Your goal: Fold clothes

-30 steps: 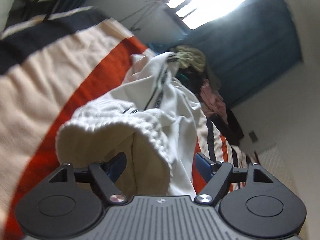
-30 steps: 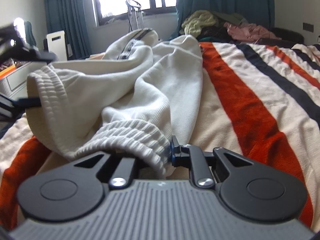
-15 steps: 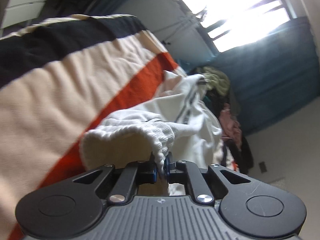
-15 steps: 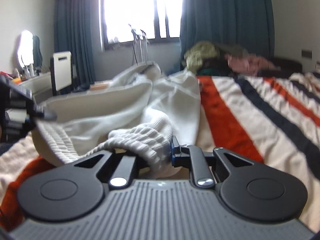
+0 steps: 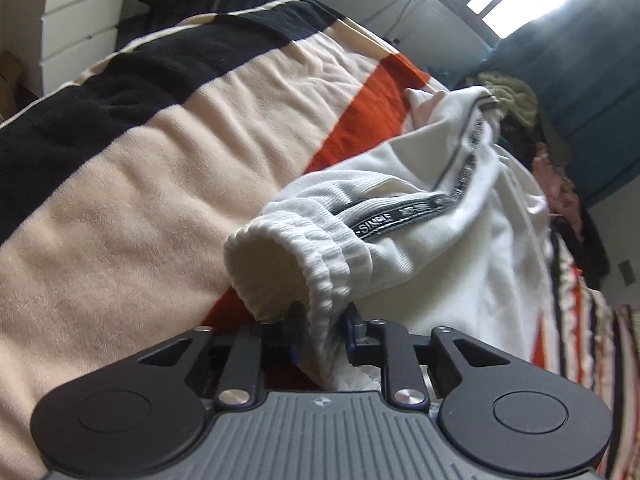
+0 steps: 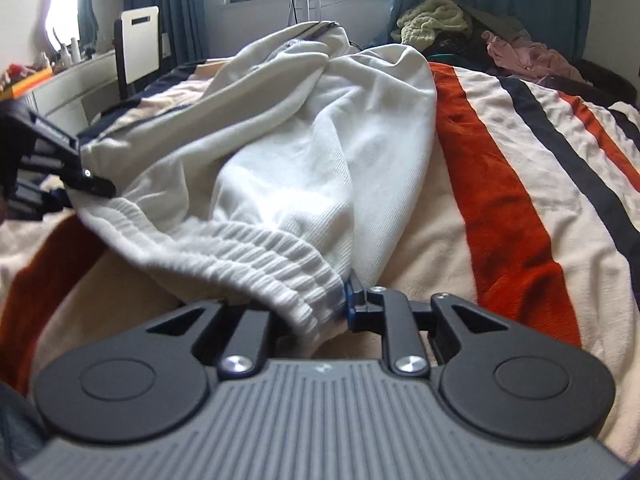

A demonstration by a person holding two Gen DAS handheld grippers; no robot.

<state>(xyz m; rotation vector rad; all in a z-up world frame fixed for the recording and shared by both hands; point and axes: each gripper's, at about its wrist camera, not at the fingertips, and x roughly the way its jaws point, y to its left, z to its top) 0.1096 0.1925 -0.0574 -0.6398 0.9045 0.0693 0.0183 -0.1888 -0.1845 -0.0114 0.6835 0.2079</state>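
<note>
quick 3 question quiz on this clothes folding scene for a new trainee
1. True or false: the white garment lies on a striped blanket.
2. Which part of the garment sits between the jaws of the right gripper? A) a hood B) the ribbed waistband C) a button
3. What word can be read on the garment's black tape in the left wrist view?

Key: 1. True. 2. B. 3. SIMPLE.
</note>
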